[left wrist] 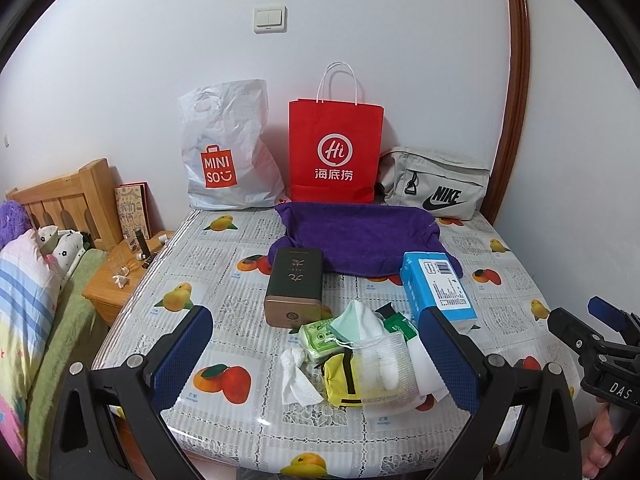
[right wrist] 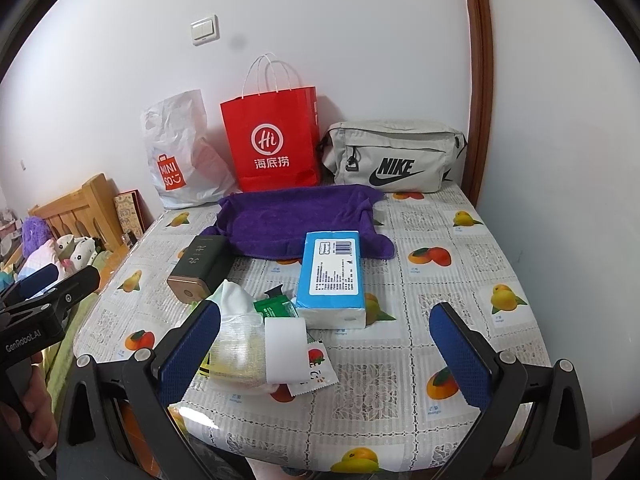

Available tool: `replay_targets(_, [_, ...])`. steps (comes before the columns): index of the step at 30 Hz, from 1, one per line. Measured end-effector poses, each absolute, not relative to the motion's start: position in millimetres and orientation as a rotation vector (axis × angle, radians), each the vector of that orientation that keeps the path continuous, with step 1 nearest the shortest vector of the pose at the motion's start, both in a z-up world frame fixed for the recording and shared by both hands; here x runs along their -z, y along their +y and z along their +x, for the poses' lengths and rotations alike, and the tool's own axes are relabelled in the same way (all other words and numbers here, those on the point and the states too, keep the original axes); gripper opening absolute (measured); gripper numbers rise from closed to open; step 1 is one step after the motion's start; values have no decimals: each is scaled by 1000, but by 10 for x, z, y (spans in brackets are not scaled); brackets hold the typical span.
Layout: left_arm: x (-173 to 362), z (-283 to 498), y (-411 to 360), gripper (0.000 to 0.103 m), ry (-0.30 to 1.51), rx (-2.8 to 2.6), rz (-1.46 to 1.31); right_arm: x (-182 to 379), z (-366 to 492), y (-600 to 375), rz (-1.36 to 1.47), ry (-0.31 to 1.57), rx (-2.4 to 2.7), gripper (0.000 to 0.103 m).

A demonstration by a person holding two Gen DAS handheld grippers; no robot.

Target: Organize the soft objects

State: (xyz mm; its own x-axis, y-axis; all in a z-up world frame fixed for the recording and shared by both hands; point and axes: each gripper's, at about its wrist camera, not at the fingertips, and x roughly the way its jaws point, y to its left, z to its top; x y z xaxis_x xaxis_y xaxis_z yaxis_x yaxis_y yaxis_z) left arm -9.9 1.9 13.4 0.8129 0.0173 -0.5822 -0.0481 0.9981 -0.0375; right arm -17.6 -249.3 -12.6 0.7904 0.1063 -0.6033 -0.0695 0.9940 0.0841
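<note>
Table (left wrist: 248, 312) with fruit-print cloth is carrying the following, listed far to near.

Far edge, leaning on the wall: white MINISO plastic bag (left wrist: 224, 152) at left, red paper bag (left wrist: 335, 148) in the middle, grey Nike waist bag (left wrist: 436, 186) at right.

Middle: purple towel (left wrist: 360, 236) is lying spread and rumpled just in front of the red bag. Dark tin (left wrist: 295, 286) with a bronze end is lying on its side, touching the towel's near-left edge. Blue tissue pack (left wrist: 438, 288) is resting with its far end on the towel's near-right corner.

Near: you are facing a heap of soft items, all touching: white sock (left wrist: 370, 320), green wet-wipe packet (left wrist: 318, 338), yellow pouch (left wrist: 340, 376), mesh drawstring bag (left wrist: 380, 364), crumpled white tissue (left wrist: 296, 376) at its left, white sponge block (right wrist: 285, 348) and a small strawberry-print sachet (right wrist: 316, 372) at its right.

Your left gripper (left wrist: 324, 356) is hovering released, fingers wide apart and flanking the heap without touching it. Your right gripper (right wrist: 326, 354) is likewise spread and holding nothing, its left finger (right wrist: 188, 352) just beside the mesh bag, its right finger over bare cloth.

Left of the table: wooden nightstand (left wrist: 108, 292) and a bed with striped pillow (left wrist: 24, 280).
</note>
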Motion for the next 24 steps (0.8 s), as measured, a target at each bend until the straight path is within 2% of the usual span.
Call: replay_targets(24, [-128, -75, -2, 103, 622, -24, -49, 184, -137, -2480, 69, 663, -118, 103])
